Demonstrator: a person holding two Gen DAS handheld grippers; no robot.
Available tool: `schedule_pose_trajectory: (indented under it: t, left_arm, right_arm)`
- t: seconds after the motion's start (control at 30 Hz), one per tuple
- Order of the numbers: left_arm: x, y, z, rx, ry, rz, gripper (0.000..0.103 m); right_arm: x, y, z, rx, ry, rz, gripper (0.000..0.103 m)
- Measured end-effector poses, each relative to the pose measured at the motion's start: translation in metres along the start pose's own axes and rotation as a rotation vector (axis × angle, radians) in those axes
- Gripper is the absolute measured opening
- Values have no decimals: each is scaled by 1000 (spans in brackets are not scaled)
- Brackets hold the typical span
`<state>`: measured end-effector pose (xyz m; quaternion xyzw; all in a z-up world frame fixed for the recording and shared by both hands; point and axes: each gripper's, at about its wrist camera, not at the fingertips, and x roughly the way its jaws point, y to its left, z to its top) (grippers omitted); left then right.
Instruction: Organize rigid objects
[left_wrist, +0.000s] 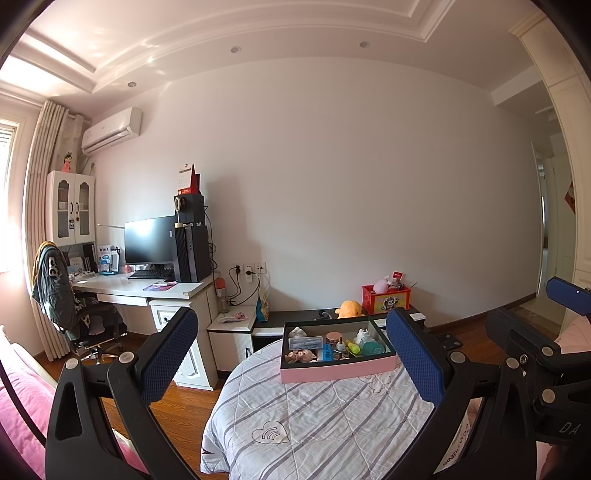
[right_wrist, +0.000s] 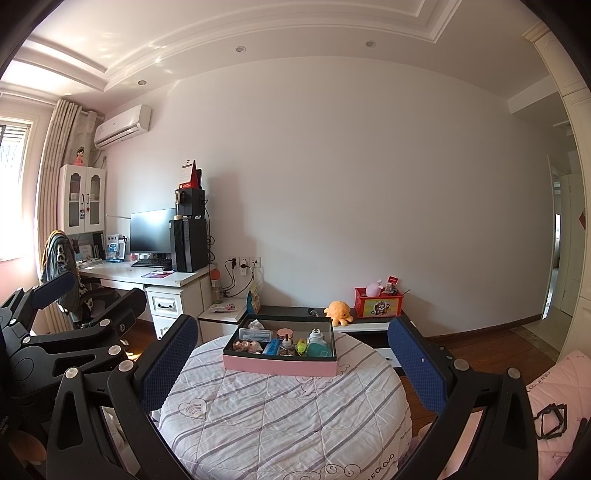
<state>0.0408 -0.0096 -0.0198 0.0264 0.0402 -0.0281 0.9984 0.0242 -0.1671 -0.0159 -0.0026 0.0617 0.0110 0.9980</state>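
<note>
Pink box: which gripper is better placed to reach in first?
Probably the right gripper, by a small margin. In its view the pink box lies centred between its open jaws. In the left view the box sits off toward the left gripper's right finger. Both are open, empty and short of the box.

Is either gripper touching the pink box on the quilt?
Apart. Both wrist views show the left gripper and right gripper open, with bare quilt between their fingers and the pink box.
</note>
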Motion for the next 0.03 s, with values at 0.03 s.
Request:
schedule_pose_trajectory:
  t: [0.03]
  left_arm:
    - [0,0,0,1,1,2,103]
  right_arm:
    - [-1,0,-1,0,-2,1,103]
